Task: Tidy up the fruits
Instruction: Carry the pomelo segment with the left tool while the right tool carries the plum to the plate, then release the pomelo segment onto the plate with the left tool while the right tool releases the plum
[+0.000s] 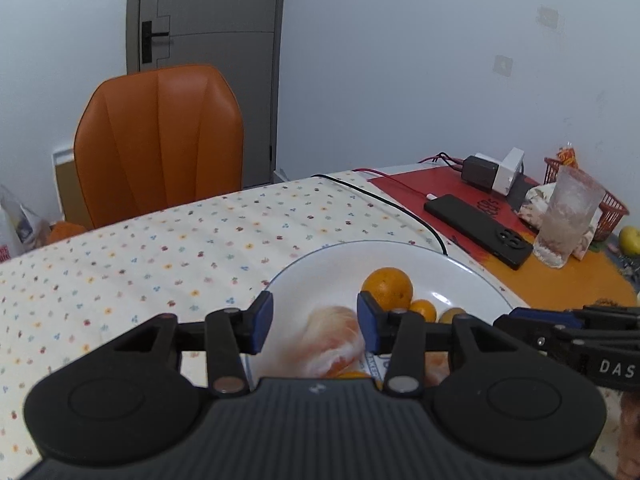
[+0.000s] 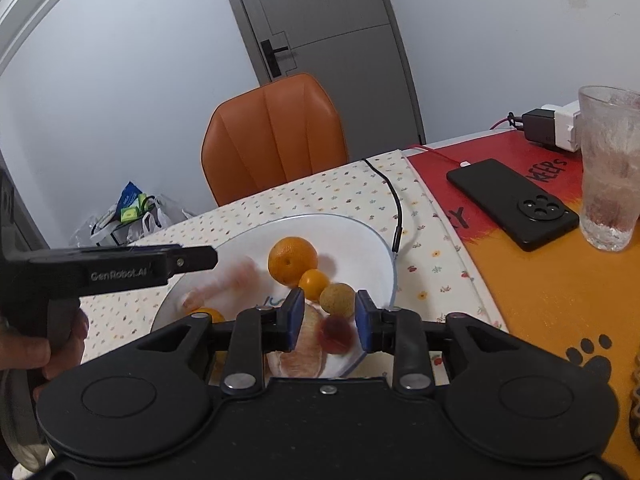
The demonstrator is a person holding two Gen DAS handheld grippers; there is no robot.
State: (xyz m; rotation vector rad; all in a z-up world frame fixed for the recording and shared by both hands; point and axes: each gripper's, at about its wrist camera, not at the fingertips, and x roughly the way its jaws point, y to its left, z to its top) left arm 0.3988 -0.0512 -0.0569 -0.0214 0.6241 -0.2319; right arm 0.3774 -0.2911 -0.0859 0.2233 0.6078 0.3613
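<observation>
In the left wrist view, the left hand-held gripper (image 1: 316, 326) hangs over the near-left part of the white plate (image 1: 320, 264), with its blue pads wide apart and nothing between them. Just under and slightly ahead of the gap lies a pale peeled citrus piece (image 1: 334, 340) (it is blurred, so I cannot say if it touches a pad). Its long axis seems to run from far-left to near-right, roughly across the opening. Further on the plate I count one big orange (image 1: 387, 287), one small orange fruit (image 1: 424, 310) touching it, and part of one brownish round fruit (image 1: 452, 315). The right hand-held gripper (image 1: 520, 320) enters from the right edge.

In the right wrist view, the right hand-held gripper (image 2: 325, 316) is also open and holds nothing. Between its pads, lower down on the plate, lies one dark red small fruit (image 2: 335, 334), and the brownish round fruit (image 2: 338, 299) sits just ahead of the gap. A peeled segment (image 2: 296, 354) lies near the left pad. Here I count one big orange, two small orange fruits (image 2: 313, 284), one brownish, one red, and two peeled pieces. The red fruit is nearer to the right hand, so I judge a straight descent would reach it. The plate stands on the surface (image 2: 320, 200) with flowered cloth, beside a phone (image 2: 512, 204) and a glass (image 2: 610, 168).
</observation>
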